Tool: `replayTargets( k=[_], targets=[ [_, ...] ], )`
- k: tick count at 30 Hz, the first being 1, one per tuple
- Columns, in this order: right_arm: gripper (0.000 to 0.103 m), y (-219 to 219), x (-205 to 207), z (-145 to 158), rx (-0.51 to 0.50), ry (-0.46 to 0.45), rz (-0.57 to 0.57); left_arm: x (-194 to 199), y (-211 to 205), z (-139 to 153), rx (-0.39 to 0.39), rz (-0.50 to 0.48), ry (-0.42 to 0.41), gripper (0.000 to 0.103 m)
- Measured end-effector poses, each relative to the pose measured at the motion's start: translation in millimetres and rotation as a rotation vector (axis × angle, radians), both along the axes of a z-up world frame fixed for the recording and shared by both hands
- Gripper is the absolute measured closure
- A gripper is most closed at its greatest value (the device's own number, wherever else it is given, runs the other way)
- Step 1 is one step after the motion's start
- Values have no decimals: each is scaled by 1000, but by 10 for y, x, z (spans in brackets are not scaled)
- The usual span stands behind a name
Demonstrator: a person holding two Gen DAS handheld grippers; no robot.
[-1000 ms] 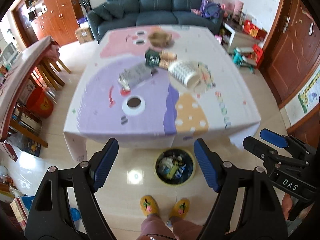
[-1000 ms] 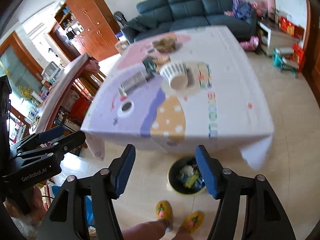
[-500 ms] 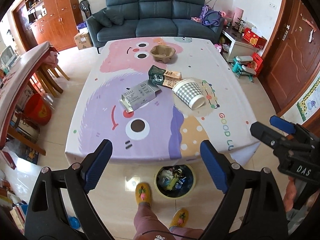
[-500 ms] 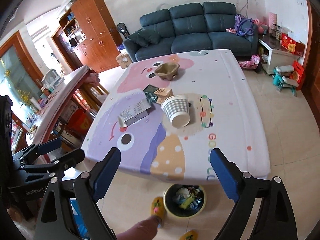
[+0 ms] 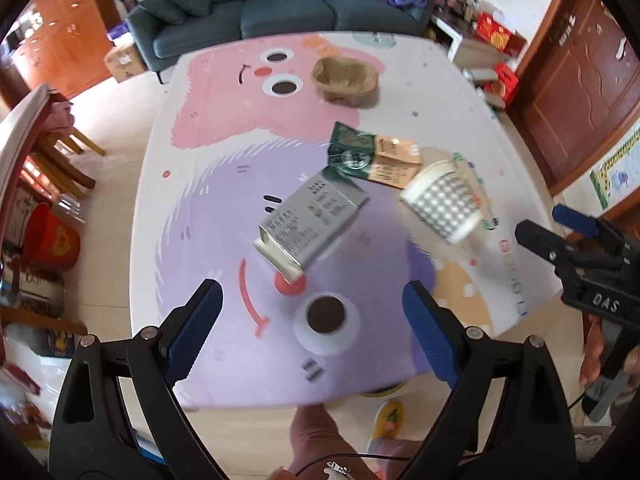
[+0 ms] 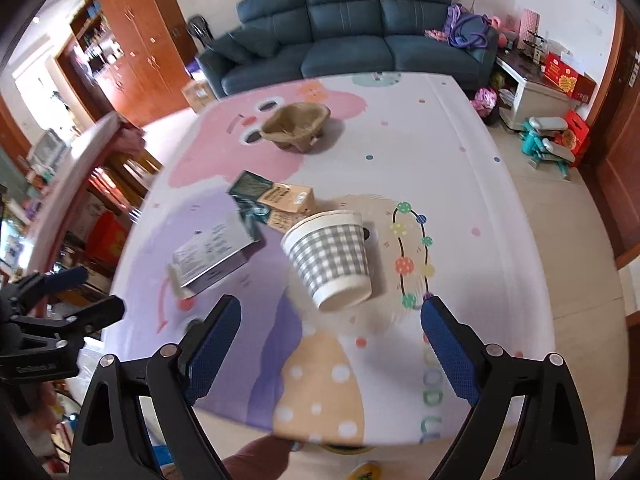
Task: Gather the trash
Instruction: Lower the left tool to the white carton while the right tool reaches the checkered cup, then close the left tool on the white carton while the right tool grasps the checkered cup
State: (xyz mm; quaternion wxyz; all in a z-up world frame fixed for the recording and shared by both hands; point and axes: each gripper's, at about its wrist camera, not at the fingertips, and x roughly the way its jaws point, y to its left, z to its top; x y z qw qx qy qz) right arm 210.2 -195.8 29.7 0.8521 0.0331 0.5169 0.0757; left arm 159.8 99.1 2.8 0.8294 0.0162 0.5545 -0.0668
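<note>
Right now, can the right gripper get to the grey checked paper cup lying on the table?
Probably yes. The right gripper is open and empty, and the grey checked paper cup lies just ahead of it, with only bare tablecloth between.

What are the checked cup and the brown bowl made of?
The cup looks like paper: matte, printed grey check, thin rolled white rim. The bowl looks like moulded paper pulp or cardboard: dull brown, rough, with a wavy edge. Blur leaves both uncertain.
</note>
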Motion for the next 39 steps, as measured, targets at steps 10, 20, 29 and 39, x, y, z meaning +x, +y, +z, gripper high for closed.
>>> replayTargets(
  k=[10, 20, 29, 39],
  targets=[
    [10, 298, 832, -729, -98, 135, -17, 797, -15, -752, 40, -168, 149, 13],
    [10, 480, 1143, -1164, -169, 223, 15, 1145, -215, -1260, 68, -287, 253, 13],
    [22, 519, 1159, -1243, -161, 224, 20, 1332, -254, -1463, 93, -277, 278, 20],
    [31, 486, 1067, -1158, -130, 220, -8, 1341, -309, -1466, 67, -272, 257, 32]
  ],
)
